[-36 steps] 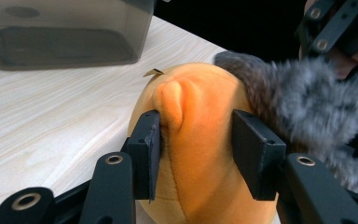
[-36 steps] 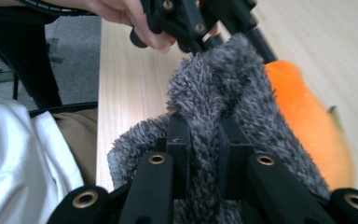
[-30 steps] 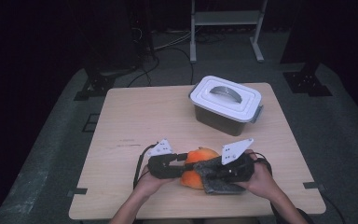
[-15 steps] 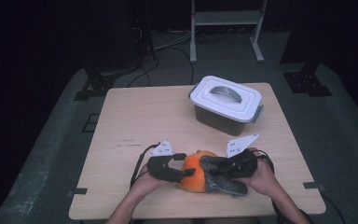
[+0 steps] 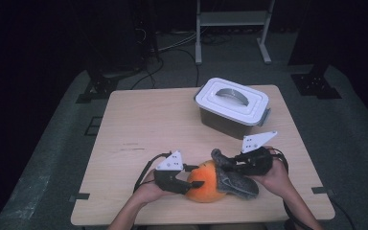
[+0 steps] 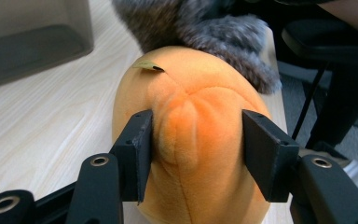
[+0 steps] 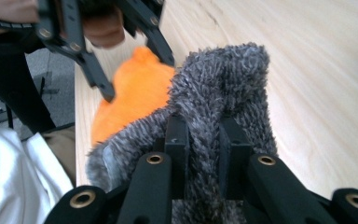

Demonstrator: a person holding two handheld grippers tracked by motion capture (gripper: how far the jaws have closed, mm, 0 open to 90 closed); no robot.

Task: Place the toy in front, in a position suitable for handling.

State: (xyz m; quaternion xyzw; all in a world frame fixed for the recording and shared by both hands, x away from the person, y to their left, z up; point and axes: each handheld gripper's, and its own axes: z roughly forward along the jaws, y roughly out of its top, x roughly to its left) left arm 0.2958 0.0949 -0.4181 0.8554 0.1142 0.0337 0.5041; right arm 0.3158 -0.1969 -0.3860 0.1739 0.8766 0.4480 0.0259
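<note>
Both tongs grip: left tongs (image 6: 196, 144) orange plush (image 6: 191, 140), right tongs (image 7: 204, 140) grey cloth (image 7: 223, 84)

- The orange plush (image 6: 191, 140) runs off the left gripper view's bottom edge.
- The grey fuzzy cloth (image 5: 237, 177) hides the plush's right side.

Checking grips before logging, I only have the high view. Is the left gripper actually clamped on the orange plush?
Observer: Yes. In the left gripper view the left gripper has both pads pressed into the orange plush, pinching up a ridge; its jaws have just been closing.
Operator: And the right one?
Observer: The right gripper is shut on a fold of the grey fabric, which stands up between the jaws.
Operator: Anything on the plush I can't make out?
Observer: A small pale green tag with a dark tip sticks out of its top.
</note>
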